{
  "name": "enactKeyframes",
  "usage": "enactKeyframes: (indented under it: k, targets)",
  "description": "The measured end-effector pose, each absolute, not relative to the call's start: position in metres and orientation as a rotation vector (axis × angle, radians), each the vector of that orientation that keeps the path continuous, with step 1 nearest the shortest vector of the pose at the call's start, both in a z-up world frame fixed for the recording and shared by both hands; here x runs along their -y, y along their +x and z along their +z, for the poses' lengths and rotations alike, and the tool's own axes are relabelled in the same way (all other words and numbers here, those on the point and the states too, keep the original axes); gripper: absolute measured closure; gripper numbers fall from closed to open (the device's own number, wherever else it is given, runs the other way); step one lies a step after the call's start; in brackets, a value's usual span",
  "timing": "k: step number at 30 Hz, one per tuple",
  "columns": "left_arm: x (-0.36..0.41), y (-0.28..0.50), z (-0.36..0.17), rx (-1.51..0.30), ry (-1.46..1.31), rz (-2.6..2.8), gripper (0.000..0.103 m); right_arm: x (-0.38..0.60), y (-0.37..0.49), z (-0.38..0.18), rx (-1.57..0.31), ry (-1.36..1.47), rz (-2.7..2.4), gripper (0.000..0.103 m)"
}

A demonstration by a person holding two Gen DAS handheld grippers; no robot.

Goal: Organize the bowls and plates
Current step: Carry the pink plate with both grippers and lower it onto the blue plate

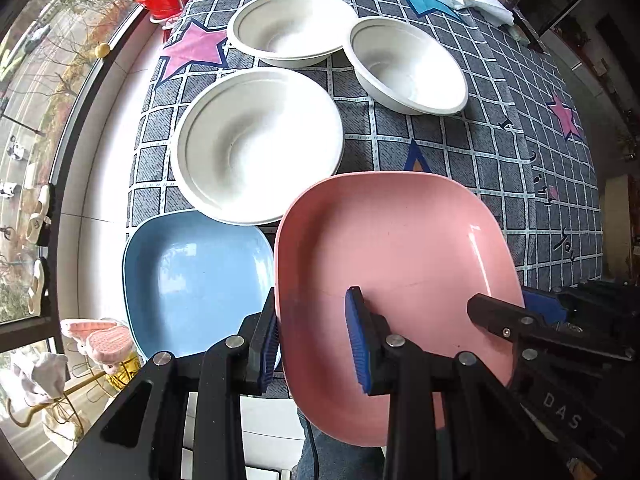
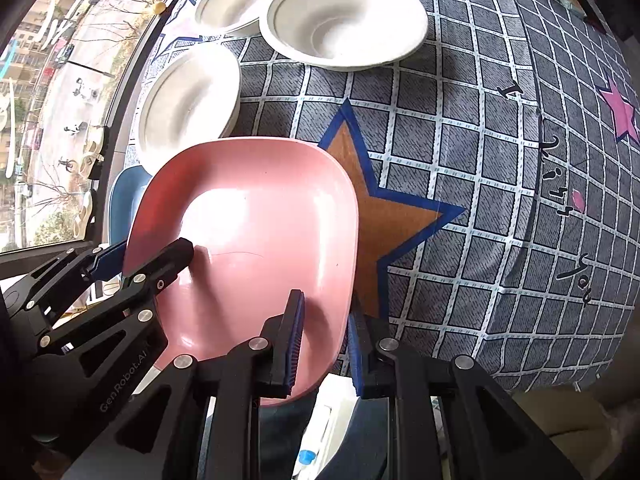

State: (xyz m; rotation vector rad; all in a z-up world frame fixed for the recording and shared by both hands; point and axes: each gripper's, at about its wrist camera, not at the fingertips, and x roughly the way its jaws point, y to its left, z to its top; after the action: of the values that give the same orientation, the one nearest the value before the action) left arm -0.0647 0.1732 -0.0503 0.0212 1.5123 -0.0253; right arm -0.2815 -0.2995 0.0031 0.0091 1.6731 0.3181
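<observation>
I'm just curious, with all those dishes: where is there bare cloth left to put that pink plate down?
Bare checked tablecloth lies right of the pink square plate, over the brown star. It is crowded on the left: blue square plate and three white round bowls.

The left gripper (image 2: 116, 256) says "GenRobot.AI" on its black arm. The right gripper (image 1: 516, 312) says "DAS" (rest hidden).

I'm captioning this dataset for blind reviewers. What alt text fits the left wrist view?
Both grippers, left and right, clamp opposite edges of a pink plate above a checked tablecloth. A blue plate lies left of it, three white bowls beyond.
</observation>
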Motion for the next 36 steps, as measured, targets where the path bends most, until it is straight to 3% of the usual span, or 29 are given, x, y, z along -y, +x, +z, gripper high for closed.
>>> enactKeyframes:
  k: [5,26,36]
  targets:
    - [-0.201,-0.074,-0.031,-1.494,0.031,0.004,0.069,0.272,-0.282,0.002,-1.661,0.003,0.352,0.08]
    - [-0.251,-0.078,-0.065,-1.54,0.095,0.067,0.069,0.168,-0.299,-0.04,-1.717,0.011,0.456,0.08]
    - [-0.25,-0.076,-0.096,-1.59,0.146,0.047,0.069,0.142,-0.299,-0.091,-1.801,0.085,0.393,0.08]
